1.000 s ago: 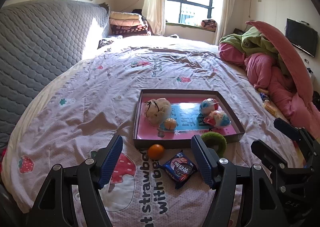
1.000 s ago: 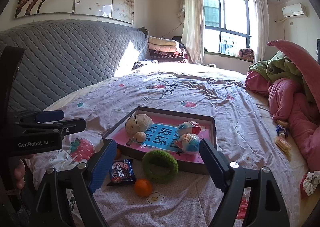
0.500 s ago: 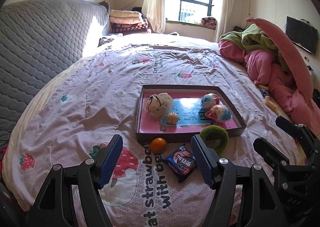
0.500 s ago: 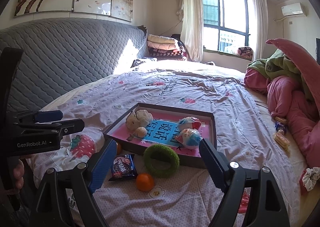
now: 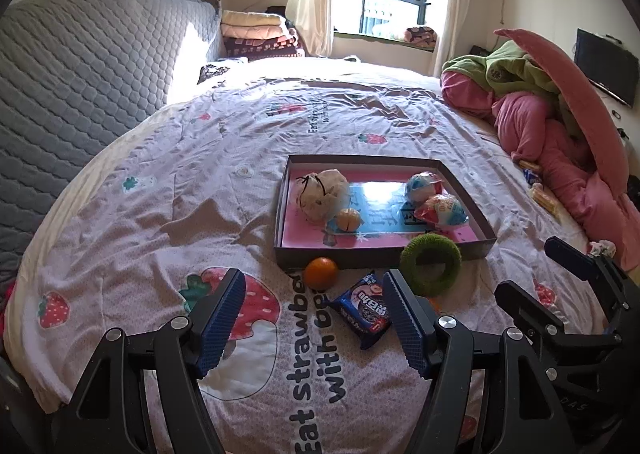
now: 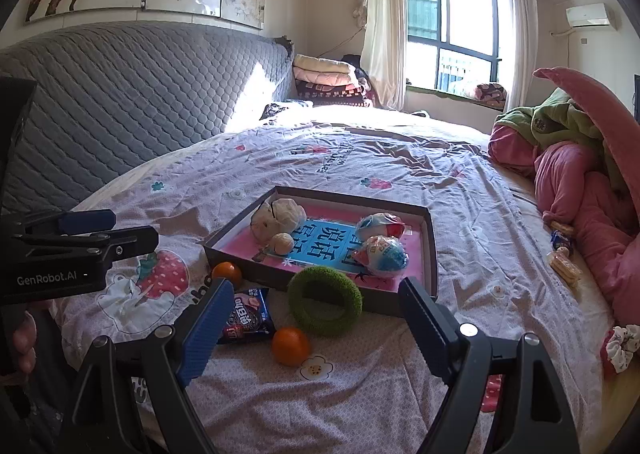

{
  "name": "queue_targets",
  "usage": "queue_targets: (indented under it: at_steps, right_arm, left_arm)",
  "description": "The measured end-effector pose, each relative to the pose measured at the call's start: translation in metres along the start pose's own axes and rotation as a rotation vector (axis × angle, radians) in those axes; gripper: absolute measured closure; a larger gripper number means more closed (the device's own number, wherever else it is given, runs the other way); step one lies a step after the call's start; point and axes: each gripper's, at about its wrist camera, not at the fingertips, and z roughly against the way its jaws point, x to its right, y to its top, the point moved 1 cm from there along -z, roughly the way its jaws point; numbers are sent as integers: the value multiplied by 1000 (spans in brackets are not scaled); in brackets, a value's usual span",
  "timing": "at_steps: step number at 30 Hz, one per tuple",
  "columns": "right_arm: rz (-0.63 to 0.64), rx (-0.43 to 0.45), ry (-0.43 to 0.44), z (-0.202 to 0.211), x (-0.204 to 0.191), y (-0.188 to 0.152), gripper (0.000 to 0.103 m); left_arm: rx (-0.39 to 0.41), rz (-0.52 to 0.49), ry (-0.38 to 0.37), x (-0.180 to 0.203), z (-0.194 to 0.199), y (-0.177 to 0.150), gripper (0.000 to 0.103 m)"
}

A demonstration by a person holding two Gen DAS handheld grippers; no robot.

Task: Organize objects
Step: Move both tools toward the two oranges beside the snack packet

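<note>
Both tools hung over the near edge of the bed, each with its jaws spread wide and nothing between them. From where I stood, the left tool [image 5: 314, 316] pointed down at the strawberry-print bedspread [image 5: 168, 189], with a blue cookie packet [image 5: 365, 309] lying just inside its right finger. The right tool [image 6: 316, 328] sat beside it, and between its fingers I could see an orange [image 6: 291, 346] on the cover. A second orange [image 5: 320, 273] lay close against the front wall of the shallow cardboard box [image 5: 280, 213], to the left of the packet. A fuzzy green ring [image 5: 431, 264] rested on the bedspread against the same front wall, toward the box's right corner.

Inside the box, on its pink and blue printed floor, were a cream drawstring pouch [image 5: 322, 193] at the left, a small peeled-looking citrus fruit [image 5: 349, 219] just in front of it, and two round wrapped toy eggs [image 5: 430, 197] at the right, one behind the other.

Pink and green quilts [image 5: 552, 125] were heaped on the far right side of the bed, and a grey quilted headboard [image 5: 88, 73] ran along the left.
</note>
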Motion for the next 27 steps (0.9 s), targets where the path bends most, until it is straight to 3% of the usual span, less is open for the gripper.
queue_targets:
  at_steps: [10, 27]
  right_arm:
    - [6, -61, 6, -14, -8, -19, 19]
    - [8, -90, 9, -14, -13, -28, 19]
  left_arm:
    - [-43, -2, 17, -5, -12, -15, 31]
    - [-74, -18, 5, 1, -18, -30, 31]
